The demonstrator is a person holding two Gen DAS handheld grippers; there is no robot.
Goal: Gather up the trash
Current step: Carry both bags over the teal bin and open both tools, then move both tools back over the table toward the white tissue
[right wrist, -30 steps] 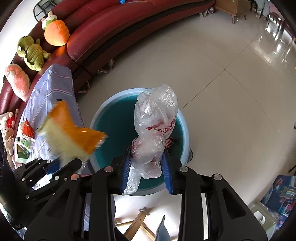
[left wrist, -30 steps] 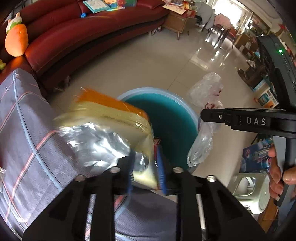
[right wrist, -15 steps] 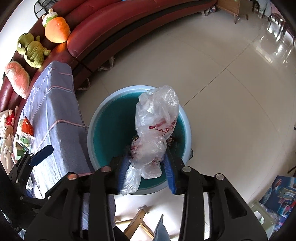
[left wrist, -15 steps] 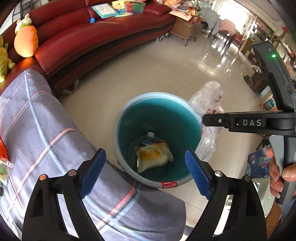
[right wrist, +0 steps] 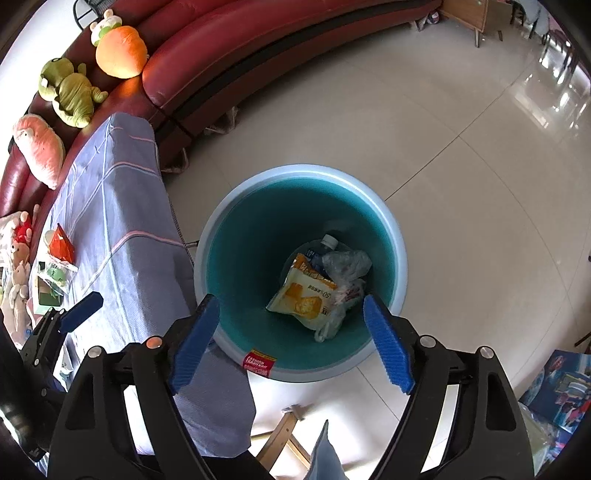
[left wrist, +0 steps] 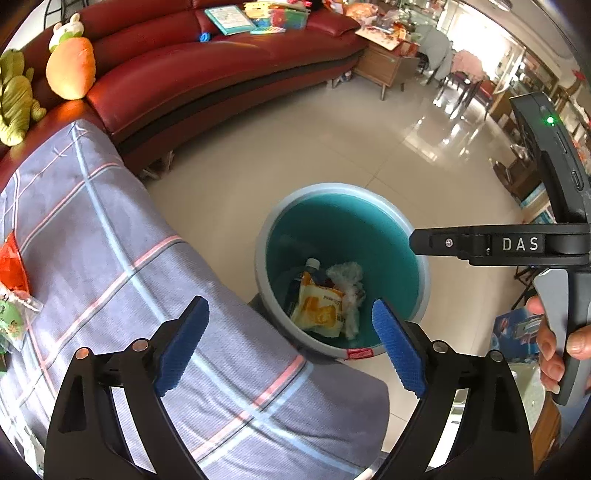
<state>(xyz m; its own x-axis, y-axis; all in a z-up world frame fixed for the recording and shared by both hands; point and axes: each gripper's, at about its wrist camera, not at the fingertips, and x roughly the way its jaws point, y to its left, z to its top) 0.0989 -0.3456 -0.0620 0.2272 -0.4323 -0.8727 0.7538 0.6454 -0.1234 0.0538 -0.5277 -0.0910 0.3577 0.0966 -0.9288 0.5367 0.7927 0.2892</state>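
Teal bin (right wrist: 221,236) holds snack packet (right wrist: 303,301), plastic bag (right wrist: 345,266), bottle (right wrist: 328,242); both grippers just spread, empty

A home living room: a long curved red leather sofa (left wrist: 207,70) runs along the tiled floor (right wrist: 461,147), with plush toys (right wrist: 74,92) on its arm, books (left wrist: 229,16) on its seat, and a wooden side table (left wrist: 384,61) at its far end.

Black left gripper (left wrist: 290,345), blue ribbed pads (left wrist: 181,345), silver screws
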